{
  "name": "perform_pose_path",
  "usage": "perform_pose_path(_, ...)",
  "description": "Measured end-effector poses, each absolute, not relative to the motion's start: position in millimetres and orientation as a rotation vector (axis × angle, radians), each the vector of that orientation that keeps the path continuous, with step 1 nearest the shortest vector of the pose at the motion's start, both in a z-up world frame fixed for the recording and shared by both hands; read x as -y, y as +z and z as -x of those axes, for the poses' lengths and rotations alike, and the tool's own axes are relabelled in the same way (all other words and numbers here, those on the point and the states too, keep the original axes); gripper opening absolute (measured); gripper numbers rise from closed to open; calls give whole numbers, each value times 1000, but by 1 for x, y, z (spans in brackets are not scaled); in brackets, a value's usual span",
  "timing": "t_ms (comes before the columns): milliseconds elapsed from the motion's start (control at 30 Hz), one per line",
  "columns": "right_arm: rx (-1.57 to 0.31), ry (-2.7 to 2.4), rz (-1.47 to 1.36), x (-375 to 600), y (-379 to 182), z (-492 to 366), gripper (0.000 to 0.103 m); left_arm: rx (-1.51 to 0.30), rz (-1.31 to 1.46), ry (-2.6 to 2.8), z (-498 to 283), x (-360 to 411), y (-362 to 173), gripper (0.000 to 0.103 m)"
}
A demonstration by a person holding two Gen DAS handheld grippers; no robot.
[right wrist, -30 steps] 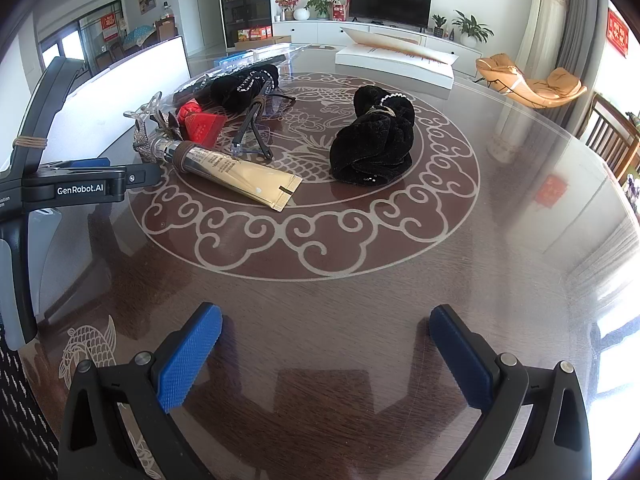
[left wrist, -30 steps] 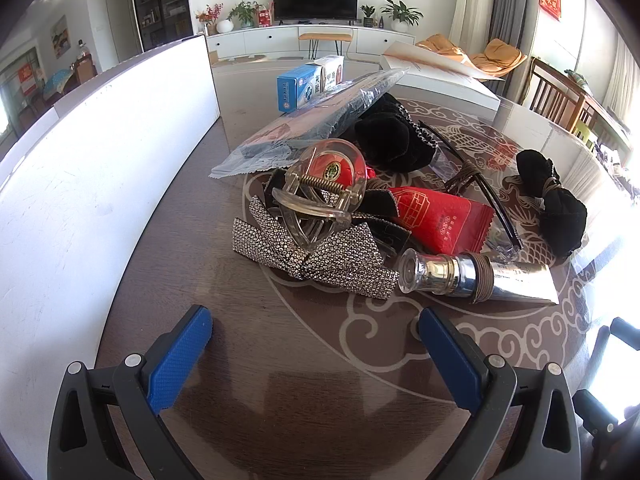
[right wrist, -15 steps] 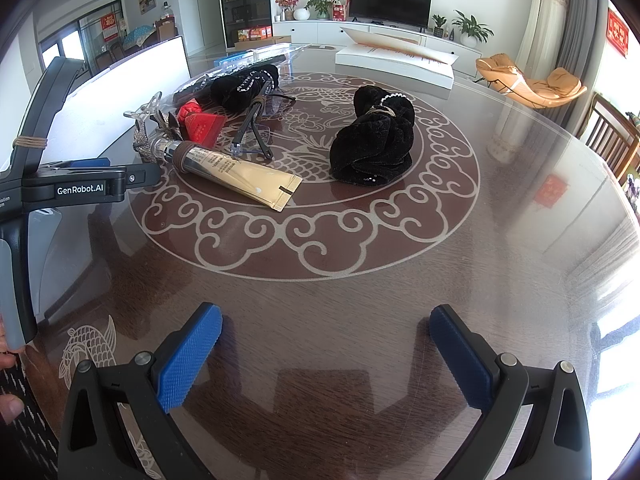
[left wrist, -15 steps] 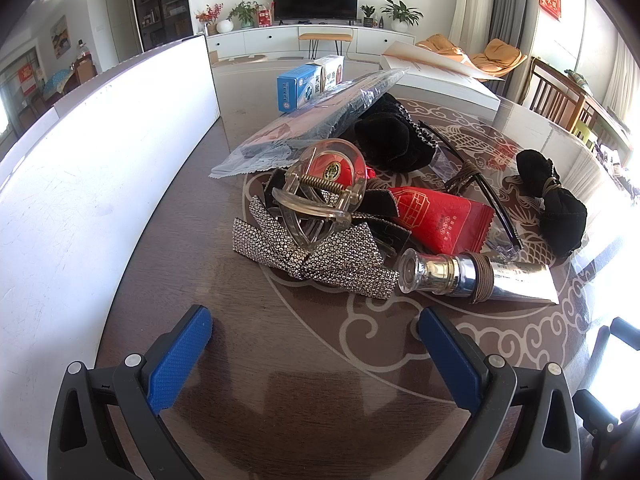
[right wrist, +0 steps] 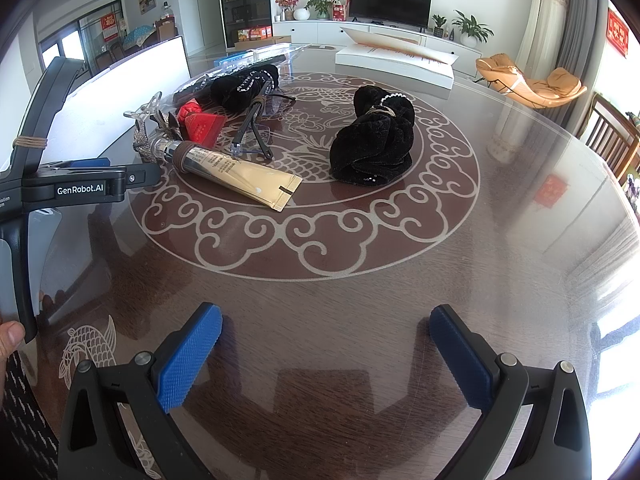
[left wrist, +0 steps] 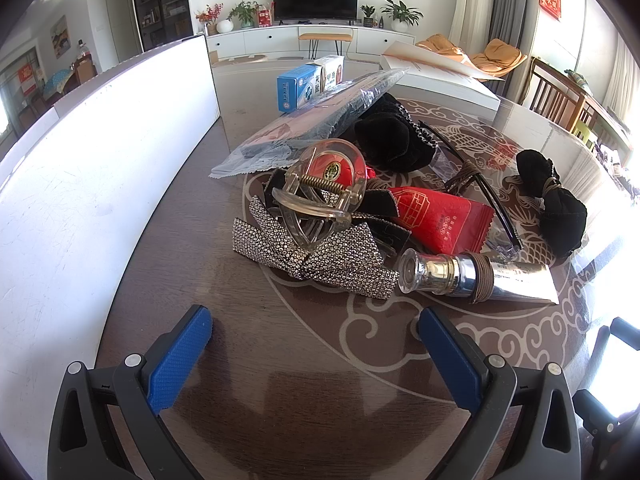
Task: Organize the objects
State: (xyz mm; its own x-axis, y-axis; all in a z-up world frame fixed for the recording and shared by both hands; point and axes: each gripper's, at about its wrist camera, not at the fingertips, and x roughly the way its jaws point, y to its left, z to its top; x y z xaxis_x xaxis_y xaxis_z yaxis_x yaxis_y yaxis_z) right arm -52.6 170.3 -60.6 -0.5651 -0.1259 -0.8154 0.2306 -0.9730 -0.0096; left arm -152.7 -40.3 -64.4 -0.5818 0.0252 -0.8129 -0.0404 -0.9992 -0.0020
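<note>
clutter fills my left wrist view, and nothing in it has shifted since a second ago: my left gripper (left wrist: 314, 328) hangs over the glass-topped table (left wrist: 304, 360) with its blue pads spread wide and nothing between them. just ahead of the pads lies the rhinestone bow (left wrist: 316, 256), with the clear claw clip (left wrist: 320, 200) resting on top of it. touching the bow's right end is the cap of the cream tube (left wrist: 476, 276), which lies on its side. behind the tube sits the red packet (left wrist: 440, 220), and the black glasses (left wrist: 480, 192) run along the packet's far side. a black velvet scrunchie (left wrist: 388, 140) sits further back under a clear plastic bag (left wrist: 312, 120), with a blue box (left wrist: 298, 90) beyond it. a second black scrunchie (left wrist: 556, 208) lies well apart to the right. a white board (left wrist: 100, 184) stands along the left. in my right wrist view the right gripper (right wrist: 326, 348) is likewise spread wide and empty over bare table (right wrist: 320, 320), unchanged from before. the gold cream tube (right wrist: 240, 176) lies at the left of the ring pattern, the glasses (right wrist: 254, 128) just behind it, the second scrunchie (right wrist: 374, 140) to the right. the only change i see is at the left edge: a fingertip (right wrist: 10, 334) now shows beside the handle of the left gripper's body (right wrist: 72, 184).
</note>
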Motion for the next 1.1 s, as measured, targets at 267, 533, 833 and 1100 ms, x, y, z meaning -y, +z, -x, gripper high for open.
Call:
perform_pose_path(267,-170,-2608,-1345,-170,-61,52,103,-26,1418,2762,153,41,-65,103)
perform_pose_path(533,-170,-2608,-1345,-171,-61,53,103,-26,1418,2762,153,41,-65,103)
perform_pose_path(833,-170,-2608,-1345,-171,-61,52,103,-20,1417,2796,144,41,-62,103)
perform_pose_path(1100,-170,-2608,-1345,-171,-61,52,103,48,1224,2943,100,45,-37,103)
